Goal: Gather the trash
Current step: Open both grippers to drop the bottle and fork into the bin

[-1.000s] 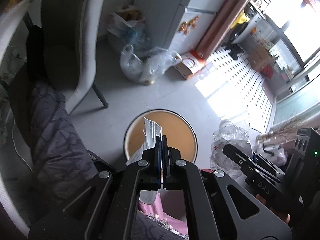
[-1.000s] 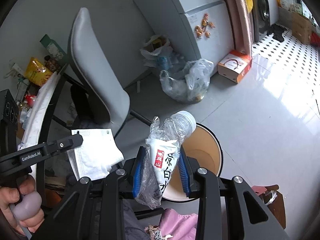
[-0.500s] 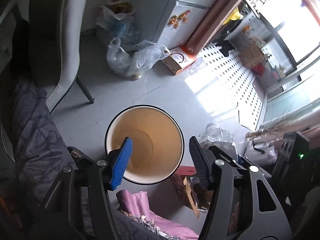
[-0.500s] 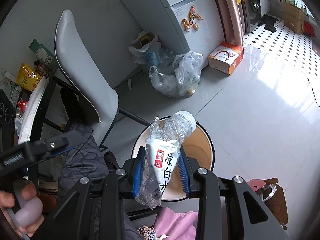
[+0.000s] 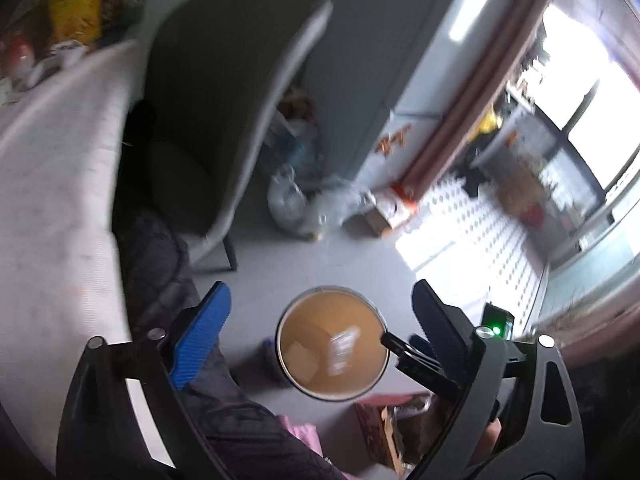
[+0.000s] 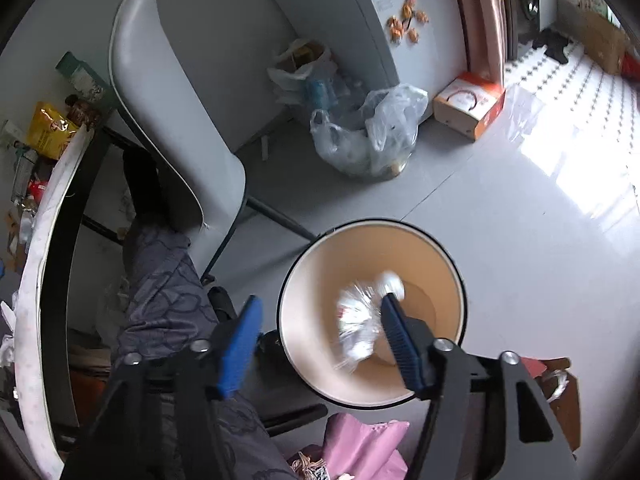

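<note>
Below, both grippers (image 5: 316,320) (image 6: 320,336) agape, bottle (image 6: 362,320) inside bin (image 6: 304,276).

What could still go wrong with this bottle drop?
1. The crushed bottle is blurred beside the right gripper finger; it might snag there instead of landing in the bin.
2. Both grippers crowd over the bin; the left gripper could bump the right one.
3. The light bin may tip if clipped.
</note>
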A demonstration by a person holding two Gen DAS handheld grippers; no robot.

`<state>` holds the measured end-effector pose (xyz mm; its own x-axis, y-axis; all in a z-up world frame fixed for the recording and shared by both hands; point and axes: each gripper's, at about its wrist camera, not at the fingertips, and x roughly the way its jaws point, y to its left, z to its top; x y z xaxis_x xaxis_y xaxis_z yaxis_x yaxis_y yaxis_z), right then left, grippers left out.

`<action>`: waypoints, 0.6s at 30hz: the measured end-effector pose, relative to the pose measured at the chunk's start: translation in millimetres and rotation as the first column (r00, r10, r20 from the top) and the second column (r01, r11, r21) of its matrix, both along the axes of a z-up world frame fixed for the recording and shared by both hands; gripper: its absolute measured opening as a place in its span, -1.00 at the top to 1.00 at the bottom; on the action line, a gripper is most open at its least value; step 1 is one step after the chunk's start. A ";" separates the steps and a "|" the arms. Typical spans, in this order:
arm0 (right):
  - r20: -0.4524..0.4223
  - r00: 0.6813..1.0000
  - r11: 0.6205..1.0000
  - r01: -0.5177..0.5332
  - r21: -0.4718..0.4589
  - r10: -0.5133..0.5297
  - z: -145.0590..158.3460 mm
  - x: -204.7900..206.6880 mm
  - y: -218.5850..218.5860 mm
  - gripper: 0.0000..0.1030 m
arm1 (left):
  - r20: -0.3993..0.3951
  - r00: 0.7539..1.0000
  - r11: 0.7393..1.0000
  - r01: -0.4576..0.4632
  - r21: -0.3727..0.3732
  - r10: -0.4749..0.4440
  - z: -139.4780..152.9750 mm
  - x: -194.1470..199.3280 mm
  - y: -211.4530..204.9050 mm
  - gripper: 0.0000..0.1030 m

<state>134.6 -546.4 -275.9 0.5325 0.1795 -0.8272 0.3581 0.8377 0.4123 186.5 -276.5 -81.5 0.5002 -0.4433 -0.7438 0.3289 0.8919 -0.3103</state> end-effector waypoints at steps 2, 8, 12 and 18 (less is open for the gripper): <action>0.027 1.000 1.000 0.004 -0.027 -0.003 14.8 -4.7 2.5 -0.47 | -0.003 1.000 0.999 -0.030 -0.011 0.030 2.9 0.9 12.2 -0.82; 0.094 0.995 0.998 -0.024 -0.060 0.029 60.0 -9.3 20.7 -0.57 | 0.049 0.995 0.996 -0.085 -0.042 0.087 24.7 -5.3 54.1 -0.85; 0.167 0.984 0.994 -0.055 -0.090 0.070 93.9 -9.9 41.5 -0.69 | 0.078 0.985 0.987 -0.146 -0.060 0.151 35.8 -10.1 87.2 -0.87; 0.275 0.955 0.990 -0.079 -0.119 0.109 137.6 -12.1 72.1 -0.85 | 0.105 0.968 0.972 -0.219 -0.086 0.228 50.5 -17.8 129.4 -0.89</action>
